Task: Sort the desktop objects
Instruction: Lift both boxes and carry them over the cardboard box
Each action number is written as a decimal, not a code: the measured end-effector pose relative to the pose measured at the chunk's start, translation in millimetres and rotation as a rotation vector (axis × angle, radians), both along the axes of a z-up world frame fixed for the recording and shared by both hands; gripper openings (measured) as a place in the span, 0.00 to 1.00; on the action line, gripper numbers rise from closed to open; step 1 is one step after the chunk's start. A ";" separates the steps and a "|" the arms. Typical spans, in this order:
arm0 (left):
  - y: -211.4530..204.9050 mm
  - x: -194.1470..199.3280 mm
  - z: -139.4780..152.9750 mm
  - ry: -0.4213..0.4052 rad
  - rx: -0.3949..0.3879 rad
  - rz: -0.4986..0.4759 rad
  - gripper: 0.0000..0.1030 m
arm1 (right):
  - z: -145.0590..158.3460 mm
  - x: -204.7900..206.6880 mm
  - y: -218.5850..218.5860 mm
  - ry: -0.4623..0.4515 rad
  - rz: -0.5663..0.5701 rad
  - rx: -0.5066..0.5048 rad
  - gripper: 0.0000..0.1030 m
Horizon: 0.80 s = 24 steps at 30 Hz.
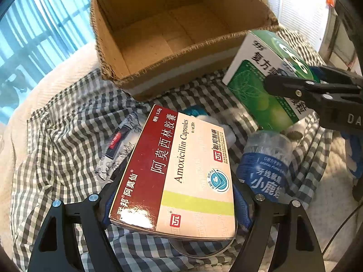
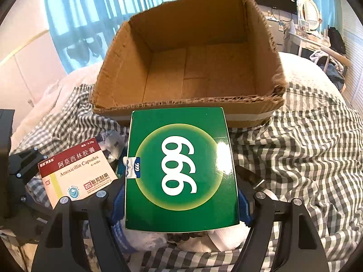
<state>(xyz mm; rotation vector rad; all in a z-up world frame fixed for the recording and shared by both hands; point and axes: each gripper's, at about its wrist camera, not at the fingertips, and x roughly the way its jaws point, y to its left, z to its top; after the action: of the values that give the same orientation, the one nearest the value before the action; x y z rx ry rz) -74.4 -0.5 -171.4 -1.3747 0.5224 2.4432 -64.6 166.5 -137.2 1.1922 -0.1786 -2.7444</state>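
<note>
My left gripper is shut on a red and cream Amoxicillin box, lifted above the checked cloth. In the right wrist view the same carton hangs at the left in the left gripper. A green box marked 999 sits between the blue pads of my right gripper, which is shut on it. From the left wrist view this green box is at the right, clamped by the right gripper. An open, empty cardboard box stands just beyond both; its near wall faces me.
A clear jar with a blue floss label and a printed tissue packet lie on the grey checked cloth over white bedding. A dresser with a mirror stands far right.
</note>
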 end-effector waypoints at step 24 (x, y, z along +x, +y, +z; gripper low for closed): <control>-12.5 52.6 125.5 0.427 0.242 0.190 0.80 | 100.9 64.0 2.0 0.371 -0.046 -0.020 0.73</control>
<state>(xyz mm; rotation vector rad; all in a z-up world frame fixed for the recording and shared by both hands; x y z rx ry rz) -21.8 -13.1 -45.9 -0.8422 0.1783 2.8570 -0.6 168.4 -36.3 0.6612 -0.1913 -2.9324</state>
